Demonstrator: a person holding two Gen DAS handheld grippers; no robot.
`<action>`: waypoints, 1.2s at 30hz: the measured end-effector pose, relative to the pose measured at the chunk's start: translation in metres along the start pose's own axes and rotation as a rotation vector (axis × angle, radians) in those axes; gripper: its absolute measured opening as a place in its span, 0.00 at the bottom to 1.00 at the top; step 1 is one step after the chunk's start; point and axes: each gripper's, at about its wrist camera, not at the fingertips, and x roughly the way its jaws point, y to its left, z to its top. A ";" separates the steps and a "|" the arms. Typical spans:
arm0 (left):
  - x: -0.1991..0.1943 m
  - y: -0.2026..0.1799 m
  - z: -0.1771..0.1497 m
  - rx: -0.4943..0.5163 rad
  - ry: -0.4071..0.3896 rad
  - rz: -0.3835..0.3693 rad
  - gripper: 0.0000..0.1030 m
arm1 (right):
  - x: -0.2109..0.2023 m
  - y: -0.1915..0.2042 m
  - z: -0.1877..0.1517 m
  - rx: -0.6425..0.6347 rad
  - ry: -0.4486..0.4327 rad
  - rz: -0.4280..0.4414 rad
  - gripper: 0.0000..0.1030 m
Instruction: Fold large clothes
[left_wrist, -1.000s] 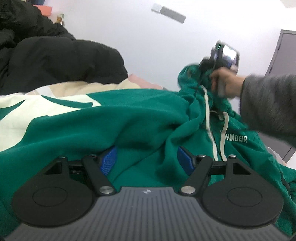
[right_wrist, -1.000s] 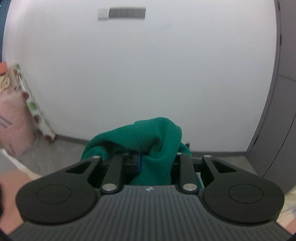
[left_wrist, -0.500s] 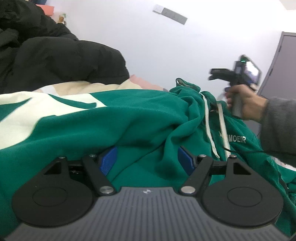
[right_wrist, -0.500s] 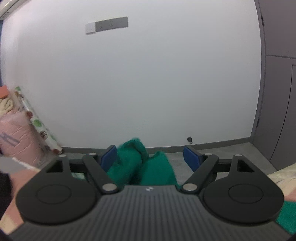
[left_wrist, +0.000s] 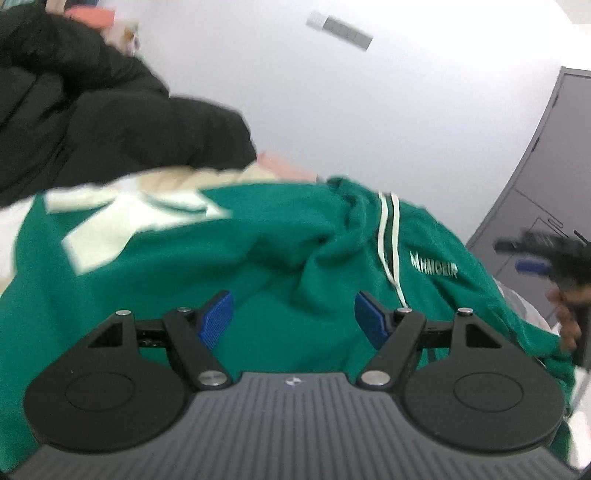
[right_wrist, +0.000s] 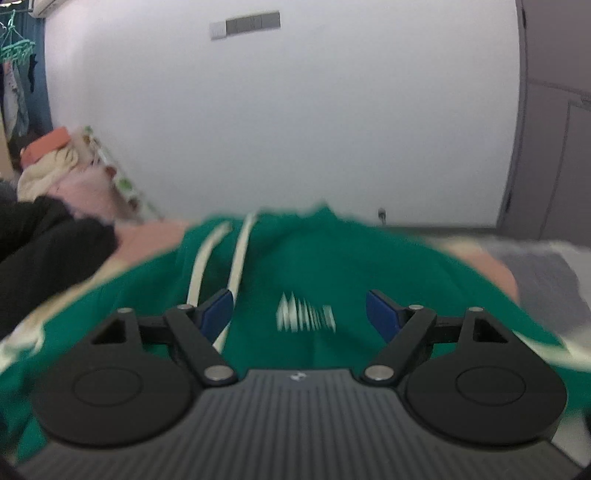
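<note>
A large green hoodie (left_wrist: 280, 236) with cream patches, white drawstrings (left_wrist: 386, 236) and a white chest logo (left_wrist: 434, 264) lies spread on the bed. My left gripper (left_wrist: 293, 317) hovers just above its rumpled middle, open, with nothing pinched between the blue pads. In the left wrist view my right gripper (left_wrist: 517, 254) is a blur at the far right, held by a hand (left_wrist: 565, 317) off the hoodie's edge. In the right wrist view my right gripper (right_wrist: 300, 312) stands open over the hoodie (right_wrist: 332, 266) and its logo, with the drawstrings (right_wrist: 236, 258) to its left.
A black puffy jacket (left_wrist: 92, 122) is piled at the back left, also seen as the black jacket (right_wrist: 44, 251). Pink bedding (right_wrist: 147, 240) shows past the hoodie. A grey wardrobe door (left_wrist: 546, 166) stands at the right, with a white wall behind.
My right gripper let go of the green cloth it held up, opened, and swung back and down to the right. The hood has dropped flat. My left gripper drew back and rose a little.
</note>
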 end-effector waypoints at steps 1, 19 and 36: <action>-0.009 -0.001 -0.004 -0.010 0.013 0.000 0.75 | -0.015 -0.005 -0.011 0.009 0.031 0.003 0.78; -0.069 -0.003 -0.058 -0.095 0.161 0.196 0.75 | -0.107 -0.118 -0.148 0.409 0.385 0.071 0.78; -0.086 0.002 -0.071 -0.253 0.210 0.113 0.06 | -0.120 -0.098 -0.177 0.376 0.322 0.136 0.17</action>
